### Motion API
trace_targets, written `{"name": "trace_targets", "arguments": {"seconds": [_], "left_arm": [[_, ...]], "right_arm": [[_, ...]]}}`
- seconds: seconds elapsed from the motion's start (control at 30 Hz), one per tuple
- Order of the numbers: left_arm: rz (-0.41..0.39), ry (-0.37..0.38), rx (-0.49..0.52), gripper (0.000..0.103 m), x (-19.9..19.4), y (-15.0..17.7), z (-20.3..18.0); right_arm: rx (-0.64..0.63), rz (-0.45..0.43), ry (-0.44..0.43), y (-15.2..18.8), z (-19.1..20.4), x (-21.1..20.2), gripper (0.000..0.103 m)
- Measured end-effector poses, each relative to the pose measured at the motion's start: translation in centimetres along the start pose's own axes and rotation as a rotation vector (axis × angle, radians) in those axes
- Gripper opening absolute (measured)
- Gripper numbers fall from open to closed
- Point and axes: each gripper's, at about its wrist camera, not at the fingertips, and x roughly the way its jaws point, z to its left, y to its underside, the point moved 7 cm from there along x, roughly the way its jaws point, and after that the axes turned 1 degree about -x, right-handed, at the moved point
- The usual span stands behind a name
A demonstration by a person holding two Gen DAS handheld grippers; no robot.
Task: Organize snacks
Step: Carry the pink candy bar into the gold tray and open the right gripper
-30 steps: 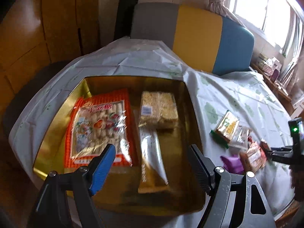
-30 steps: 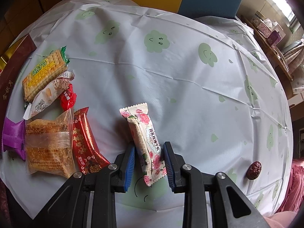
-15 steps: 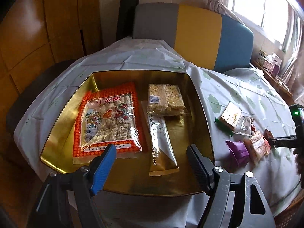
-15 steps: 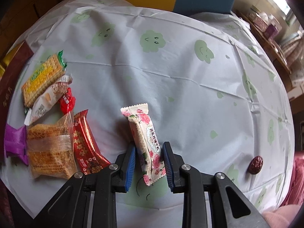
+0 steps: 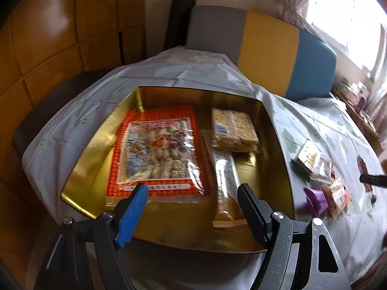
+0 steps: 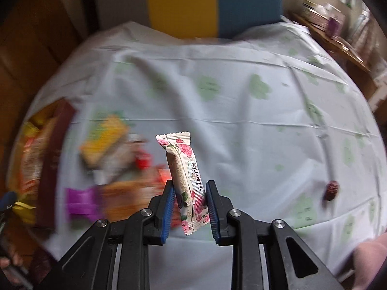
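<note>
Snacks are split between the gold tray [image 5: 79,169] and the pale tablecloth [image 6: 241,125] beside it. Inside the tray lie an orange packet [image 5: 157,154] along its left part, a clear-wrapped block of puffed bars [image 5: 233,130] toward its far right corner, and a long gold-tipped sachet [image 5: 225,183] just nearer than that block. The left gripper [image 5: 192,203] hangs over the tray's near edge with jaws wide and nothing between them. The right gripper [image 6: 188,204], off to the tray's right, pinches a rose-print bar [image 6: 183,169] that stands clear of the cloth. Loose snacks beside the tray, among them a purple wrapper [image 5: 315,201], are blurred, perhaps biscuits; a dark date [image 6: 331,189] lies far from the tray
</note>
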Motion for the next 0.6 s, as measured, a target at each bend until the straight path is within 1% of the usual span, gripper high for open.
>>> {"name": "trace_targets", "arguments": {"seconds": [0.03, 0.13, 0.2, 0.3, 0.37, 0.47, 0.53, 0.6], "left_arm": [[-0.004, -0.005, -0.014, 0.077, -0.1, -0.1, 0.5], [-0.016, -0.018, -0.039, 0.077, -0.4, -0.6, 1.8], [-0.032, -0.039, -0.054, 0.077, -0.6, -0.8, 2.7], [-0.041, -0.043, -0.078, 0.077, -0.9, -1.1, 3.7], [-0.047, -0.052, -0.088, 0.077, -1.0, -1.2, 4.2], [-0.047, -0.052, -0.098, 0.077, -1.0, -1.2, 4.6], [-0.047, -0.053, -0.099, 0.077, -1.0, -1.2, 4.7], [-0.05, -0.055, -0.099, 0.077, -1.0, -1.2, 4.8]], "right_arm": [[-0.013, -0.006, -0.016, -0.1, 1.1, -0.2, 0.026], [-0.061, -0.023, -0.106, -0.1, 6.1, -0.8, 0.026], [-0.09, -0.033, -0.162, 0.0, 9.4, -1.1, 0.026], [-0.115, -0.043, -0.25, 0.2, 13.9, -1.5, 0.026], [-0.123, -0.048, -0.303, 0.3, 16.8, -1.9, 0.026], [-0.11, -0.028, -0.398, 0.2, 20.7, -1.8, 0.026], [-0.113, -0.023, -0.412, 0.6, 22.5, -1.5, 0.027], [-0.104, 0.002, -0.416, 0.6, 24.0, -0.4, 0.028]]}}
